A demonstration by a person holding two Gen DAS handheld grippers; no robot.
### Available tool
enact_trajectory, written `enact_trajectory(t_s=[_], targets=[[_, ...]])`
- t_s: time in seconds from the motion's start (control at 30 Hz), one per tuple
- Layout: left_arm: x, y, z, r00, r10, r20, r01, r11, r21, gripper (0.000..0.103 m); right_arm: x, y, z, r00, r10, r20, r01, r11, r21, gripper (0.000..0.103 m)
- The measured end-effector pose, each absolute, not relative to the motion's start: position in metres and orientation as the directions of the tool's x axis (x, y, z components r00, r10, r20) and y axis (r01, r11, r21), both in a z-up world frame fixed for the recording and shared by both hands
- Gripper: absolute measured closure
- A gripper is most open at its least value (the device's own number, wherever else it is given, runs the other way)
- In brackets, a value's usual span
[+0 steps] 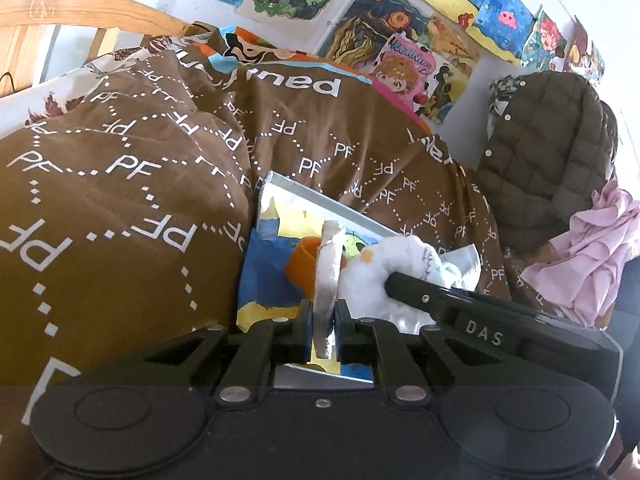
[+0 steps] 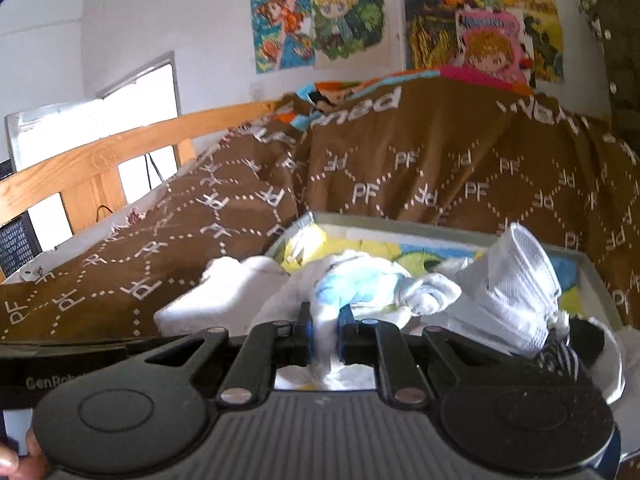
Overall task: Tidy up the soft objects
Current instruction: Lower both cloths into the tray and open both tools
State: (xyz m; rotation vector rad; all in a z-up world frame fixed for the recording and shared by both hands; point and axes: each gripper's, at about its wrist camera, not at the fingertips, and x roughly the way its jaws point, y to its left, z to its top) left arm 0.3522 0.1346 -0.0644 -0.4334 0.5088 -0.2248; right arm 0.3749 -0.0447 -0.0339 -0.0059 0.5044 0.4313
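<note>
Two grips are mine: left gripper [image 1: 323,322] pinches a grey-white sock [image 1: 330,264], right gripper [image 2: 323,334] clamps a white-and-blue sock [image 2: 352,288]; several socks remain unsorted on the picture-printed tray [image 2: 592,276].

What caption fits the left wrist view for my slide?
Left gripper shut on a grey sock above a colourful tray on a brown PF-print blanket.

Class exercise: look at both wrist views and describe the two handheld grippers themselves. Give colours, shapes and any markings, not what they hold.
Both are black, with two round caps on the body, silver rivets on angled linkage bars, and blue pads inside the fingers. The left gripper has a smooth body. The right gripper has a ribbed grey body; seen from the left wrist, it carries white letters "DAS". Partial white lettering "GenRob" shows at the right view's left edge.
</note>
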Motion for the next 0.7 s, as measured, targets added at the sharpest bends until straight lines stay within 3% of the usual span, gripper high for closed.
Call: enact_trajectory(t_s=[0.2,0.5,0.57,0.7], targets=[[0.354,0.132,-0.067,0.848,-0.303,-0.434,0.099,0.896,-0.433,0.091,0.381,-0.050,-0.041,0.769,0.377,-0.517,-0.372,0.921,0.119,0.086],[0.350,0.126,-0.062,0.847,-0.283,-0.450,0.089,0.910,-0.405,0.082,0.374,-0.051,-0.039,0.775,0.354,-0.523,-0.364,0.927,0.089,0.068],[0.348,0.124,-0.060,0.847,-0.279,-0.452,0.089,0.914,-0.396,0.070,0.372,-0.051,-0.038,0.781,0.345,-0.521,-0.363,0.929,0.071,0.062],[0.343,0.119,-0.055,0.852,-0.261,-0.454,0.090,0.927,-0.365,0.060,0.368,-0.052,-0.035,0.787,0.337,-0.516,-0.364,0.930,0.051,0.056]])
